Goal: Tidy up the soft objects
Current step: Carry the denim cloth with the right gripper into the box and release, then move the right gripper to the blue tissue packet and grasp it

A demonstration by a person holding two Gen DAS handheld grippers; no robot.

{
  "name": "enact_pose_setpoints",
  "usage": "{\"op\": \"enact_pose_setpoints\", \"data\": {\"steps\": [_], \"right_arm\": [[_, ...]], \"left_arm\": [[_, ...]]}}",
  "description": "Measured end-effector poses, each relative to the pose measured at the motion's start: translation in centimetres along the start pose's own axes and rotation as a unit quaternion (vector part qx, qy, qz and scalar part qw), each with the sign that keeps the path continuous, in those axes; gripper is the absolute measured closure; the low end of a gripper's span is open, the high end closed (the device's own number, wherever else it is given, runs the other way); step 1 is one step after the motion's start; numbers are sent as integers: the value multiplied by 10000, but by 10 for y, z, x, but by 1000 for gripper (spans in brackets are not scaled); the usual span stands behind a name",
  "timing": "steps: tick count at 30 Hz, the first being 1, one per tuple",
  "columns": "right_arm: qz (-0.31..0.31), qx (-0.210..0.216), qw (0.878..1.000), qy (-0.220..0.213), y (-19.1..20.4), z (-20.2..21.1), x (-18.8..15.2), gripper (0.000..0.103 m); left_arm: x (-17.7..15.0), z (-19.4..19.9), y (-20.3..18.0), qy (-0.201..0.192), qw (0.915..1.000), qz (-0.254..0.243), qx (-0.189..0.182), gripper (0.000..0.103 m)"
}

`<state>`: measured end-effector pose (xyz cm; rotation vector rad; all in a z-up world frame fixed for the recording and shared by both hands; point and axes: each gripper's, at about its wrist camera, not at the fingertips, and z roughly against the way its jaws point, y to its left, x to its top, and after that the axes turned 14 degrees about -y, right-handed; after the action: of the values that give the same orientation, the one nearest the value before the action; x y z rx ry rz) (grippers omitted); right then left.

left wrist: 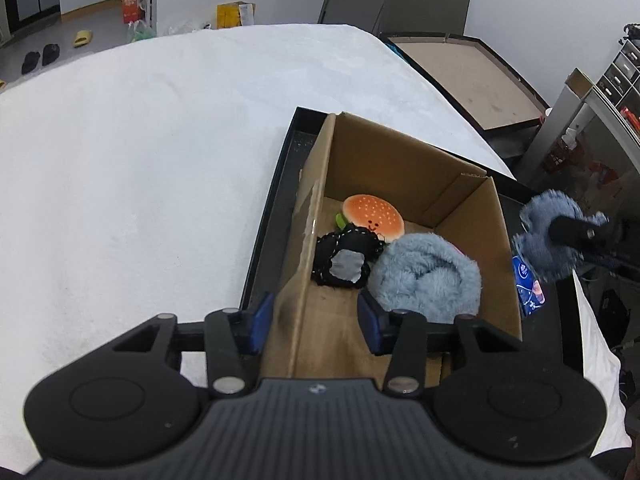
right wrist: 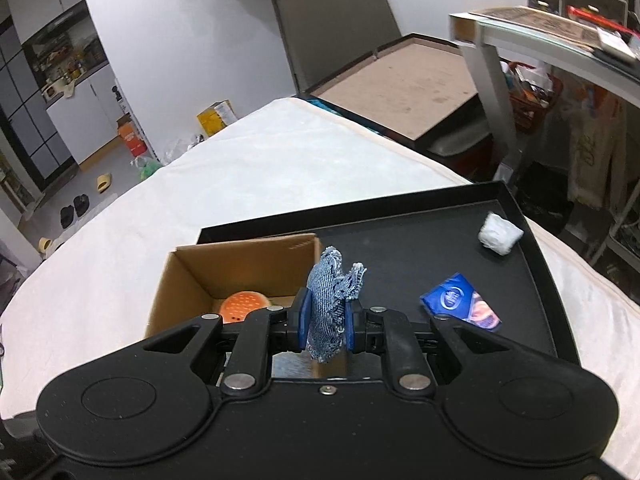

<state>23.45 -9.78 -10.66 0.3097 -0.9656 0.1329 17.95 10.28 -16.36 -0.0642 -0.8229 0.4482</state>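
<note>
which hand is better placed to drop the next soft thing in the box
Right. Its tongs are shut on the denim piece beside the cardboard box. The left tongs are open, straddling the box wall, holding nothing.

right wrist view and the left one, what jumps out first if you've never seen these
The frayed denim piece pinched upright in the right gripper, just beside the cardboard box. Then the box's contents: an orange burger plush at the back, a fluffy blue item in front, while the left gripper straddles the box's near wall.
</note>
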Motion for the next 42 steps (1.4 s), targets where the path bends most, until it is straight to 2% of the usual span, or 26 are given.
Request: {"op": "enact_pose_setpoints", "data": {"steps": [4,8,10,14,15,16,18,23,28,42], "right_arm": [[176,19,9998,-22,16,-3,3,86],[386,17,9992,-58,31,-9,4,85],[498,29,9987,-68,38,-12,5,85],[578,45,9983,-85,48,-20,5,83],[592,51,9982,-105,50,-21,5,72],[634,45,9979,-115,52,-22,5,55],[730,-48,9972,-129,53,-22,4,48],[768,-108,9968,-173,44,-15,3,47],[701,-247,9971,-182,30,-10,0,38],[571,-494,9971,35,-21,-7,-17,38]], "left_arm": [[-2,-3,4,32,10000,41,-45,66],[-3,-8,12,70,9999,131,27,82],[-3,-9,16,77,9998,181,42,86],[-3,-10,18,89,9997,208,27,87],[-3,-10,18,94,9997,226,19,87],[-2,-10,19,98,9997,243,17,87],[-2,-10,20,106,9996,272,8,86],[-1,-9,19,106,9996,264,7,86],[-1,-8,19,110,9996,252,25,86],[1,-8,4,11,9996,-34,298,86]]}}
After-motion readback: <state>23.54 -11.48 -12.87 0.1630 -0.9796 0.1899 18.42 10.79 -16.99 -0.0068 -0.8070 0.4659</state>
